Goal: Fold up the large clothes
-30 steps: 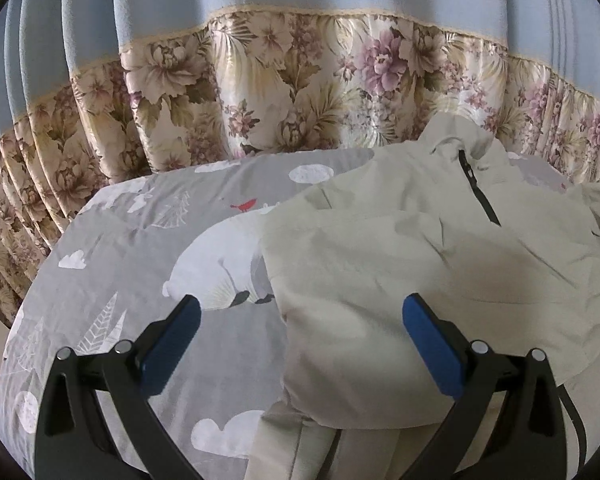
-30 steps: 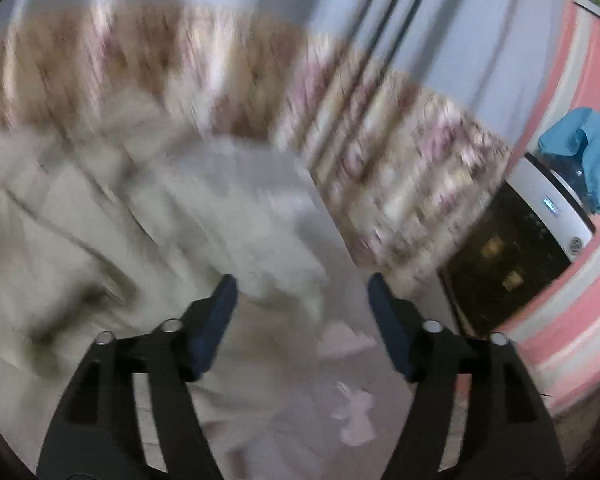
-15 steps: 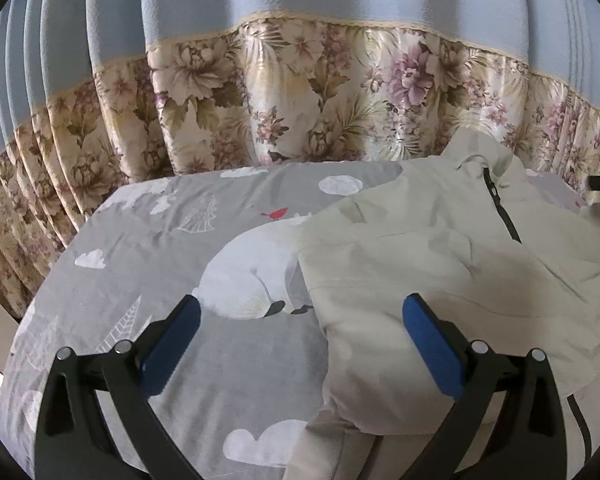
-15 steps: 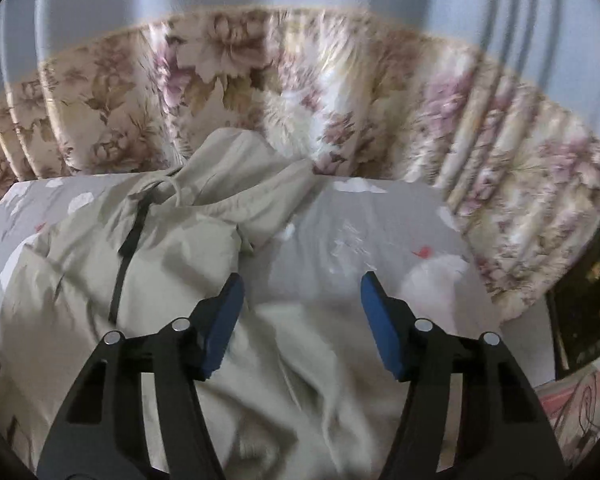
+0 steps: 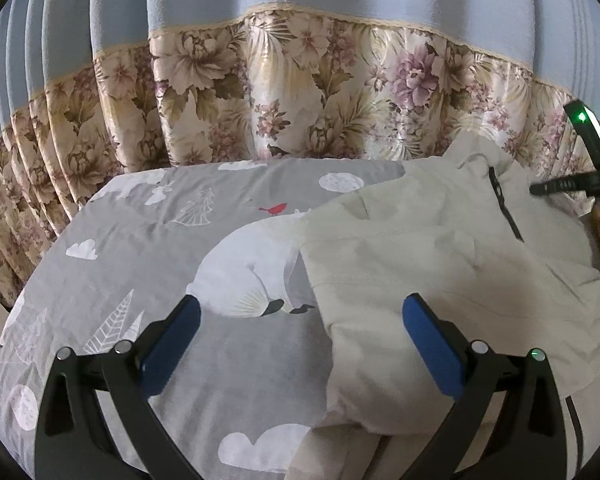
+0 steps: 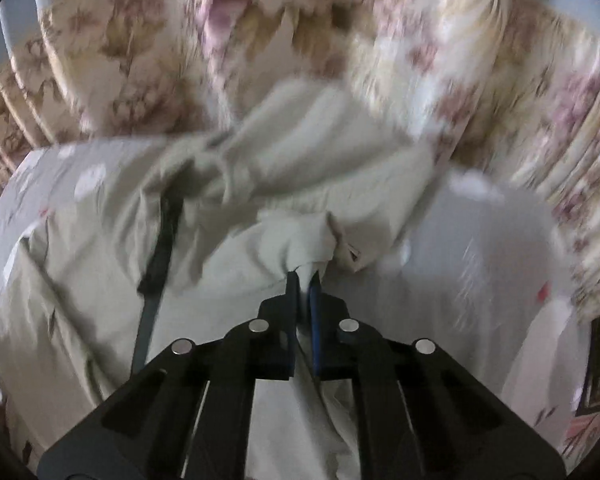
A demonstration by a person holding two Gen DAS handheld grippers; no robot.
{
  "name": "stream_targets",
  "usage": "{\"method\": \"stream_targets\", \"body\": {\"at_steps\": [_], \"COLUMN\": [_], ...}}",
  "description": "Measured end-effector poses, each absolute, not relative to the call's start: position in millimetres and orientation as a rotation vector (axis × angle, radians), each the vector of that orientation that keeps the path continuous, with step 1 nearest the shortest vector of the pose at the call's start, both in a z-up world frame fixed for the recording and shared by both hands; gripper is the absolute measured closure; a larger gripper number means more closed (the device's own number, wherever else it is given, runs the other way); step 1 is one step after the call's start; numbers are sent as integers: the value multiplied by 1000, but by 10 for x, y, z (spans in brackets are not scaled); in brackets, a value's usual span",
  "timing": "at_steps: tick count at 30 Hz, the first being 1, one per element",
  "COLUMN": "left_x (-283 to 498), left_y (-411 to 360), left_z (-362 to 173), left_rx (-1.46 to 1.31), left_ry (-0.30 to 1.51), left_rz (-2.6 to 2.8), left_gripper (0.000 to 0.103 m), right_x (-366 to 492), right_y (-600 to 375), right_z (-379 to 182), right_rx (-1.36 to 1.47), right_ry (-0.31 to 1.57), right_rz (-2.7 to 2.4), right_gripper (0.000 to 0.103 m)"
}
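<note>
Right gripper now clamped on jacket, collar toward curtain

A home bedroom: a bed under a grey cartoon-print sheet, backed by pleated floral curtains.

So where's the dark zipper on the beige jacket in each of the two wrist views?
Left wrist view: the zipper sits upper right, running down from the collar, well beyond the open left tool.
Right wrist view: the zipper is left of centre, blurred, left of the right tool, which is shut on a pinch of the jacket.
Shared landmark: the floral curtain behind the bed.
</note>
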State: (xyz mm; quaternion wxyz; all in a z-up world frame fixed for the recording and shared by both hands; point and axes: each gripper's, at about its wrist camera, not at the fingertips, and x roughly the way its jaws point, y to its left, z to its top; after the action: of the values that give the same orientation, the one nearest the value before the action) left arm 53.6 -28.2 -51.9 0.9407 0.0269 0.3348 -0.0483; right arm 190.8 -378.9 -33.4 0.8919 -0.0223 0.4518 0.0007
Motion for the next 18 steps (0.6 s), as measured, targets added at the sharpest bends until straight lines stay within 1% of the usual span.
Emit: {"method": "stream_targets", "body": {"at_steps": [3,6,7,8,9,10,13,15,18], "left_x": [539,543,543,548,554,558,589,640,742], "left_y": [-280,-266,-251,-238,-227,-211,-168,-159,-138], "left_z": [-531,-550,-549,-546,-540,-532,-491,-465,-379], "left_rx": [52,53,46,43,39,34,16,19,14], "left_ry": [676,687,688,689,688,685,681,686,694], "left_rz": [-98,-95,-93,-91,-86,-79,-62,-53,-54], "left_gripper": [2,2,2,2,2,2,2,2,2], "right_x": [1976,2016,1967,1839,1693,1572,1053,673,330], "right_y": [-3565,-3647,-3724,-3845,-3924,-3959,-3936,-3908,-3803], "right_z": [-311,-437,-409,-341,-277,-253,-187,-256,-391], "right_rx": [-226,-194,-130,-32,26,48,56,82,76], "right_ry": [850,918,921,921,911,904,914,951,995], "right_rz": [-11,-54,-66,-73,-72,-73,-57,-56,-53], "right_gripper": [98,88,76,57,51,49,49,49,49]}}
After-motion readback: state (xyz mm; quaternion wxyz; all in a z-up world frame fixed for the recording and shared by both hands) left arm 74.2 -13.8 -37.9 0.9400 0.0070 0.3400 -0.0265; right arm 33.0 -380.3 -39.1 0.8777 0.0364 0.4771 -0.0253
